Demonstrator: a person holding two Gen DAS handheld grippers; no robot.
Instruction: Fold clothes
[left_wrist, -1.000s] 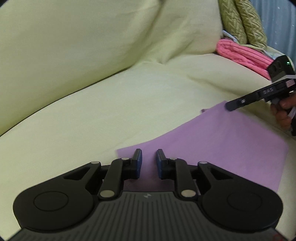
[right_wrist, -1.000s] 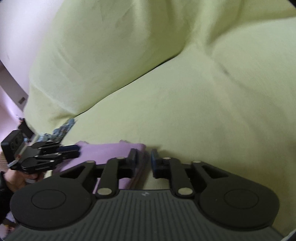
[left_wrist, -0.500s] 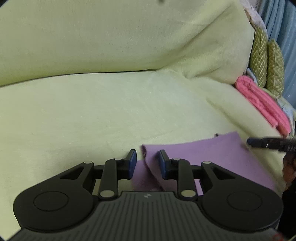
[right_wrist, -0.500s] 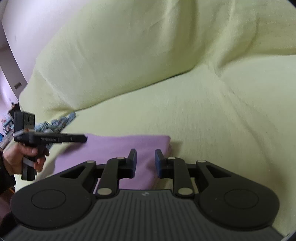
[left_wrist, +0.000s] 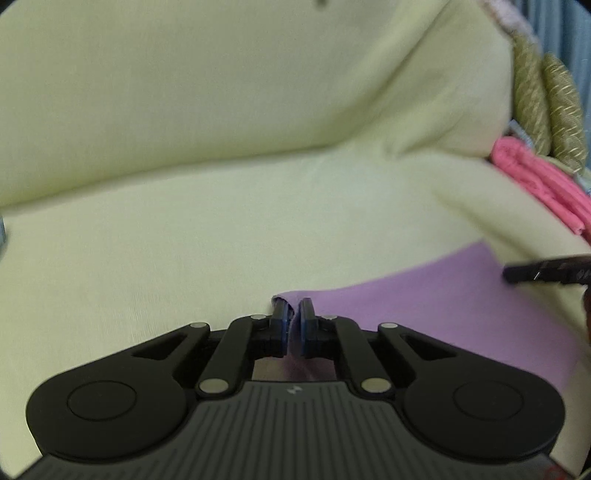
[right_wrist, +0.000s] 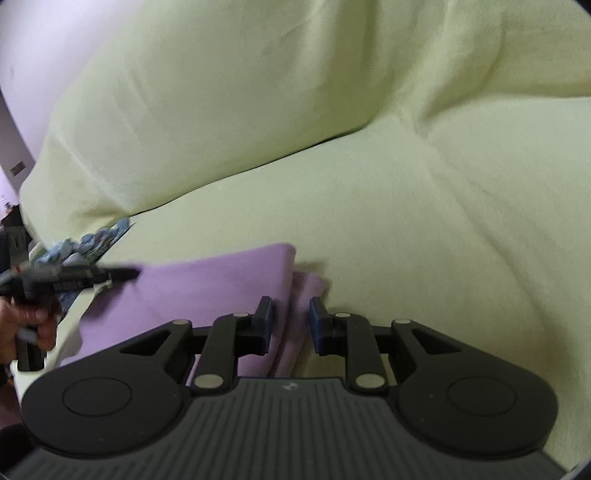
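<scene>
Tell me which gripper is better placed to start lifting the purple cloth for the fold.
Probably the left gripper: its jaws are closing with a corner of the purple cloth pinched between them. The right gripper has open jaws straddling the cloth's edge, gripping nothing.

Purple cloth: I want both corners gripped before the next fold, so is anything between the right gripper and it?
Nothing visible. The purple cloth already lies between the right gripper jaws, pads apart. The left gripper is closing on its own corner.
</scene>
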